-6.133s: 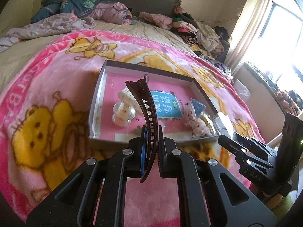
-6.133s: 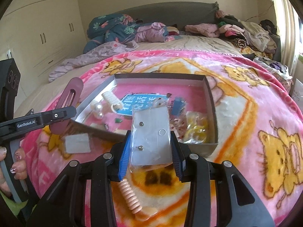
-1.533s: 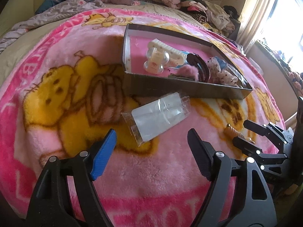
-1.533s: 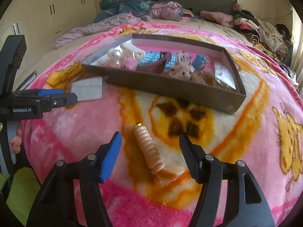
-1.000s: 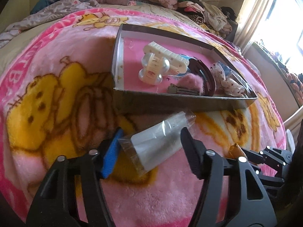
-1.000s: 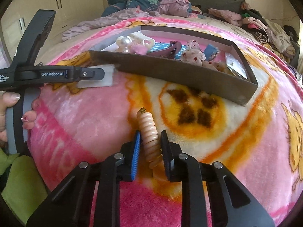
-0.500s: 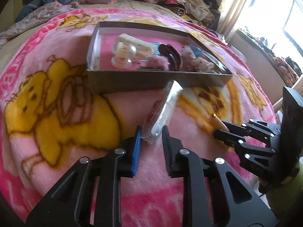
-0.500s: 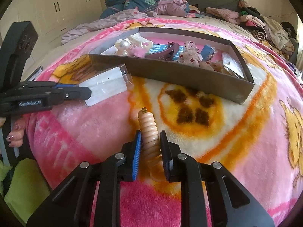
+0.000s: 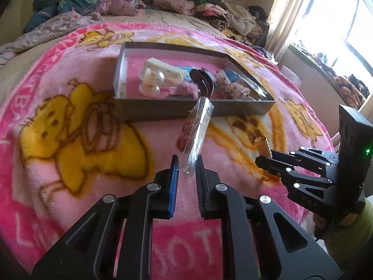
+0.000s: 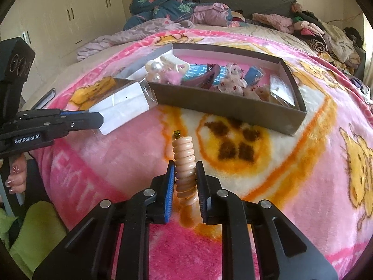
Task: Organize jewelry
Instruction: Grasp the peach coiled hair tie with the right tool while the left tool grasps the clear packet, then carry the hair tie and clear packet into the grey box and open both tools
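A shallow brown box (image 9: 191, 110) (image 10: 223, 107) with a pink floor lies on the pink blanket and holds hair clips, a scrunchie and small packets. My left gripper (image 9: 186, 166) is shut on a clear plastic packet (image 9: 197, 135) with a white card inside, held edge-on above the blanket in front of the box. It also shows in the right wrist view (image 10: 123, 107), left of the box. My right gripper (image 10: 185, 177) is shut on a peach ribbed hair clip (image 10: 184, 161), lifted off the blanket. The clip also shows in the left wrist view (image 9: 263, 145).
The pink cartoon blanket (image 10: 303, 163) covers a bed. Heaped clothes (image 9: 209, 7) and bedding lie at the far end. White wardrobes (image 10: 58, 16) stand on the left; a bright window (image 9: 338, 30) is on the right. Inside the box lie a white pearl clip (image 9: 151, 79) and a dark brown clip (image 9: 202, 81).
Both grippers have risen a little with their loads. The packet now stands higher and nearer the box's front wall. The peach clip is lifted clear of the blanket.
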Available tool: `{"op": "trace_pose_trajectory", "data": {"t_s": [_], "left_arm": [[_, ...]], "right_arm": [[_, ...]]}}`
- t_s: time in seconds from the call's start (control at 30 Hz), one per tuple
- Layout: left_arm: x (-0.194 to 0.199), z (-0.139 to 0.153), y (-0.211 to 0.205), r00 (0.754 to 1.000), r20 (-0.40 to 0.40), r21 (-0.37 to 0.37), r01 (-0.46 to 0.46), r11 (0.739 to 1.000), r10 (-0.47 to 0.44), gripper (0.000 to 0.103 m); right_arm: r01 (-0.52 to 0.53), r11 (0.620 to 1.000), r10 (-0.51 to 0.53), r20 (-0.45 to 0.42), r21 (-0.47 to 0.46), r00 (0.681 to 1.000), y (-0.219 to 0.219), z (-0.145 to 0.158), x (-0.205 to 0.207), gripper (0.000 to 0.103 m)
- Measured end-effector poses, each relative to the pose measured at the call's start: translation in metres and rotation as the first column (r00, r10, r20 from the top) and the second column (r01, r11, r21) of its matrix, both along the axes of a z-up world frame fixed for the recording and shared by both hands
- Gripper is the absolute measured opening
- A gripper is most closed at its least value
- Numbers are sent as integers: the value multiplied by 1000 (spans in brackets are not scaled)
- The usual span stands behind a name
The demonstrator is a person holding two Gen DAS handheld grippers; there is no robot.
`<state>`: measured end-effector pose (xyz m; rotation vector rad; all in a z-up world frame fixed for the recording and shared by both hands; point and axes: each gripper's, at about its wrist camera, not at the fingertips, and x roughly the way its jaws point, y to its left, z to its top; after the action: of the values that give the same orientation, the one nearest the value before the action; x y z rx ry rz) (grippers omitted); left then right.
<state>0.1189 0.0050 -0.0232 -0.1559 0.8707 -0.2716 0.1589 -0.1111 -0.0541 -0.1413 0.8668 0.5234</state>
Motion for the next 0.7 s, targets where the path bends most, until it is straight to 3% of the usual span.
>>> {"op": "trace_pose_trajectory", "data": {"t_s": [0.7], "left_arm": [[34,34,34,995,48,3,-88,996,88,8]], "right_arm": [[-12,998,6,94,65,996,21,47,35,17]]}}
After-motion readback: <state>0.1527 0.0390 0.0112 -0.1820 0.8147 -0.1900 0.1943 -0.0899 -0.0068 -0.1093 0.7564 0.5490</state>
